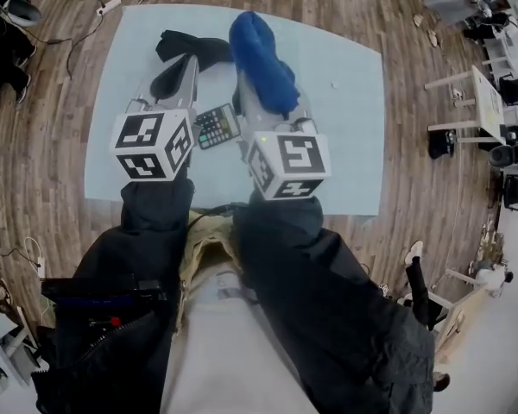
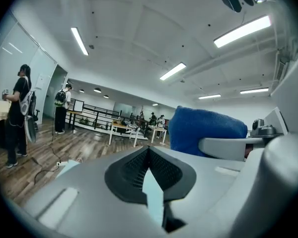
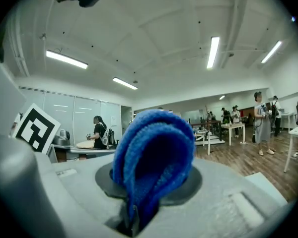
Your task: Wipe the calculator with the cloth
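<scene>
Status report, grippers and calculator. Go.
Right gripper shut on blue cloth. Left gripper shut, empty. Calculator on mat between them, untouched. Nothing blocking.

1. Place: an open-plan office or lab; I work on its floor.
2. Wood floor (image 1: pixel 414 145), white desks (image 1: pixel 488 102), black chairs (image 1: pixel 515 89).
3. Strip lights (image 2: pixel 243 31), glass partitions (image 3: pixel 64 115), people (image 2: pixel 17 113) standing around me.

Blue cloth (image 1: pixel 261 59) is folded, pinched upright; dark calculator (image 1: pixel 216 126) lies flat beside it, keys up.
</scene>
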{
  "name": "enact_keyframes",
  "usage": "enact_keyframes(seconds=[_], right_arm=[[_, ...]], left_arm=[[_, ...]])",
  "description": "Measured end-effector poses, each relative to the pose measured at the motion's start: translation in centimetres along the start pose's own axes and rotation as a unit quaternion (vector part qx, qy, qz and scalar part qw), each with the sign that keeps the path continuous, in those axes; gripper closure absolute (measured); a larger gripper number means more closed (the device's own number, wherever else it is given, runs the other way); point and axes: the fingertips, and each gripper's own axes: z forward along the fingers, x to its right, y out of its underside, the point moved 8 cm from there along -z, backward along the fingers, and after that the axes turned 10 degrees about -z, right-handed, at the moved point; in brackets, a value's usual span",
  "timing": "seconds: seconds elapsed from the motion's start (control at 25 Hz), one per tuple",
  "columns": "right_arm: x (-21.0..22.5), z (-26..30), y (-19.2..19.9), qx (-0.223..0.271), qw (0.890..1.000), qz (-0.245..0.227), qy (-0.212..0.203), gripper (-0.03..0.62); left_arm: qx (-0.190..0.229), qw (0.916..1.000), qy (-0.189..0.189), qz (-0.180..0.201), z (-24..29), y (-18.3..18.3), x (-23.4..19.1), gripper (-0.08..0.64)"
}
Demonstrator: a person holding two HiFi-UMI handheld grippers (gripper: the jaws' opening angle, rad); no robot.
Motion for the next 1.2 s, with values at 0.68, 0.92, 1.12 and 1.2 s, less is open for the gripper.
enact_keyframes(seconds=[0.68, 0.92, 1.12, 1.2], right_arm=[[1.2, -3.0, -5.2, 0.081, 0.996, -0.020, 0.024, 0.492], [2.1, -3.3, -5.5, 0.088, 0.995, -0.021, 0.034, 0.492], [2.5, -3.2, -5.5, 0.090, 0.995, -0.019, 0.038, 0.492], [2.4, -3.2, -5.3, 0.089, 0.995, -0.018, 0.039, 0.492]], left_arm=[[0.067, 0.9956, 0.027, 0.060, -1.0, -4.3, 5.7, 0.559], [0.076, 0.9947, 0.029, 0.063, -0.7, -4.7, 6.2, 0.559], [0.076, 0.9944, 0.032, 0.066, -0.4, -4.8, 6.3, 0.560], [0.076, 0.9944, 0.031, 0.066, -0.5, -4.7, 6.1, 0.560]])
